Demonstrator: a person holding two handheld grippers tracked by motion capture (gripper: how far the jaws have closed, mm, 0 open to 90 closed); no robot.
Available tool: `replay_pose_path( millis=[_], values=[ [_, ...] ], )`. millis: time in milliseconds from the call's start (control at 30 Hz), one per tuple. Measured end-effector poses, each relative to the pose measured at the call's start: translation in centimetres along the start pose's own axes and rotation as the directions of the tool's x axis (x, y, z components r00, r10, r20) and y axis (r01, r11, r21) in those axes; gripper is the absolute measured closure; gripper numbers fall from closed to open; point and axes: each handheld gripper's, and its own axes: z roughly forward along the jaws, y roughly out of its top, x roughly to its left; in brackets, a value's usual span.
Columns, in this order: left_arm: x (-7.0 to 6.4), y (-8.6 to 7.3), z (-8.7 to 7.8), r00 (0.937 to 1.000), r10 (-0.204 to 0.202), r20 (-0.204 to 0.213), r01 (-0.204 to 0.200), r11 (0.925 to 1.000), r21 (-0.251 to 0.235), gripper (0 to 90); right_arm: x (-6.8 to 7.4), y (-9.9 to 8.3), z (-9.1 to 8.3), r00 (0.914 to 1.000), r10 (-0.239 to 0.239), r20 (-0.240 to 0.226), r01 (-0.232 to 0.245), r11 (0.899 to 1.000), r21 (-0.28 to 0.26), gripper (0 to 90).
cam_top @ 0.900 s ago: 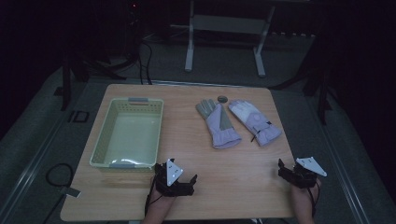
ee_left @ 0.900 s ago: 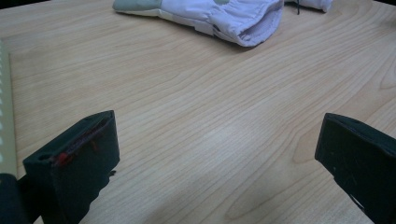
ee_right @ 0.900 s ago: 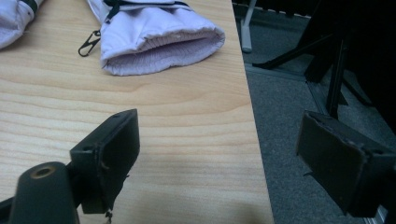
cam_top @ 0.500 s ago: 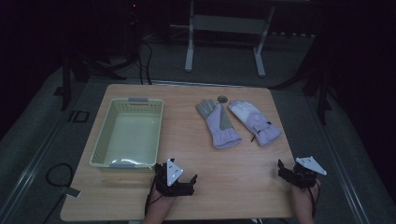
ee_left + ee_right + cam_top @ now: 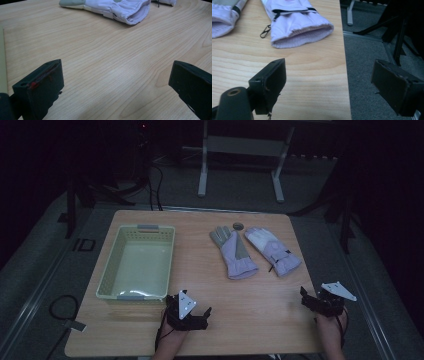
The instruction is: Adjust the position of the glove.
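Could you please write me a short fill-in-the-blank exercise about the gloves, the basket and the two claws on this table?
1. The basket holds ____ gloves.
2. The number of gloves lying on the table is ____.
3. The left claw and the right claw both have their jaws ____.
4. The cuff of the right-hand glove lies nearest the ____ claw.

Missing words: no; two; open; right

a dim lab or recording room: a lone wooden bench (image 5: 200, 270) stands on grey carpet (image 5: 45, 270), with loose cables (image 5: 60, 302) on the floor at near left and a white metal stand (image 5: 240, 150) beyond the far edge.
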Motion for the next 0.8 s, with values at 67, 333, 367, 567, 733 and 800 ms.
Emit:
replay_pose_path(
  millis=[67, 333, 367, 567, 733, 800],
  values=[
    [0.0, 0.0, 0.0, 1.0000, -0.001, 0.000, 0.001, 1.0000, 0.000, 0.0, 0.1, 0.7, -0.1, 0.9999, -0.006, -0.012, 0.006, 1.000, 0.008, 12.1],
    [0.0, 0.0, 0.0, 1.0000, -0.003, 0.004, 0.003, 1.0000, 0.000, 0.0, 0.4, 3.3, -0.2, 0.9950, 0.050, -0.086, -0.049, 0.999, 0.007, 14.1],
    [0.0, 0.0, 0.0, 1.0000, -0.003, 0.004, 0.003, 1.0000, 0.000, 0.0, 0.4, 3.3, -0.2, 0.9950, 0.050, -0.086, -0.049, 0.999, 0.007, 14.1],
    [0.1, 0.0, 0.0, 1.0000, -0.001, 0.008, 0.001, 1.0000, 0.002, 0.0, 1.0, 5.8, -0.9, 0.9930, 0.061, -0.101, -0.067, 0.996, -0.053, 11.3],
    [0.0, 0.0, 0.0, 1.0000, 0.001, 0.007, -0.001, 1.0000, 0.002, 0.0, 1.3, 7.5, -1.0, 0.9915, 0.049, -0.120, -0.056, 0.997, -0.056, 11.3],
    [0.0, 0.0, 0.0, 1.0000, 0.002, 0.007, -0.002, 1.0000, 0.002, 0.0, 1.6, 8.1, -1.0, 0.9916, 0.037, -0.124, -0.044, 0.998, -0.055, 11.5]
  ],
)
